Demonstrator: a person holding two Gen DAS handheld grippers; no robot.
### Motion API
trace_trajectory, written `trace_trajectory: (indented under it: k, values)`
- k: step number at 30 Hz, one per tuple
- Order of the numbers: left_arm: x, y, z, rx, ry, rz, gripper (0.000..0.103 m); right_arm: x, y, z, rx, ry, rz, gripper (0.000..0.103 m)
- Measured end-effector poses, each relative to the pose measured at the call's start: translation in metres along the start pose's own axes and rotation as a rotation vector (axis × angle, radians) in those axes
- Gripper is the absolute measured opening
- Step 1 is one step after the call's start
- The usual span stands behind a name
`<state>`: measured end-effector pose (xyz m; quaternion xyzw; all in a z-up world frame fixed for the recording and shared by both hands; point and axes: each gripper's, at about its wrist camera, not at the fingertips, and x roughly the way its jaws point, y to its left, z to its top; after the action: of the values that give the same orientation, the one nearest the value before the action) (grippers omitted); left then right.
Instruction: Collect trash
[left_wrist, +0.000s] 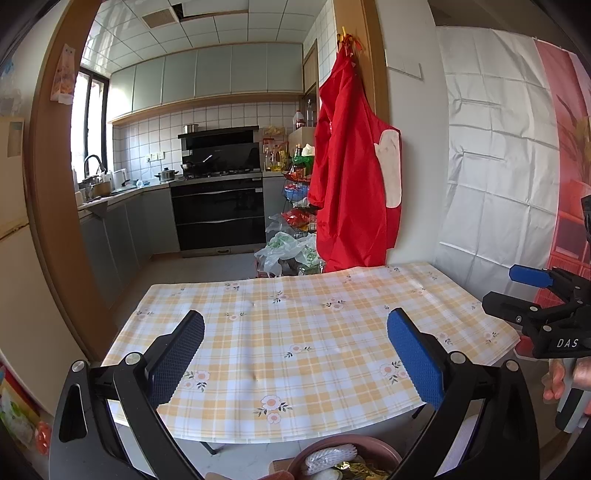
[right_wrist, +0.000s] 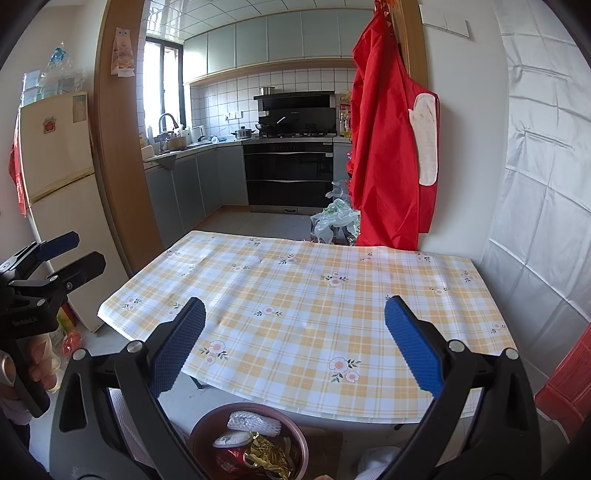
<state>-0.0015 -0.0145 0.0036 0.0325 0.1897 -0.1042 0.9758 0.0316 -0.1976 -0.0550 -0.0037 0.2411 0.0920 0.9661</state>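
Both cameras sit just short of the table's (left_wrist: 295, 332) near edge, above it and tilted slightly down, facing across it toward the kitchen beyond. The left view looks between its own fingers (left_wrist: 177, 354), placed left of the table's middle; the right view stands further right and a little lower toward the bin (right_wrist: 247, 443) under the near edge. They share the whole tabletop, the red apron (right_wrist: 388, 147), the stove (left_wrist: 218, 206), and each other's gripper at the frame edge.
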Motion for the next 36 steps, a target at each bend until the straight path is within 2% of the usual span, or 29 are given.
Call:
trace_trajectory:
  k: [36]
  values:
    - [0.0002,0.0051,-0.0032,0.000,0.016,0.007,0.097,-0.0002,-0.0024,0.0015,0.001,0.003,-0.002,0.096]
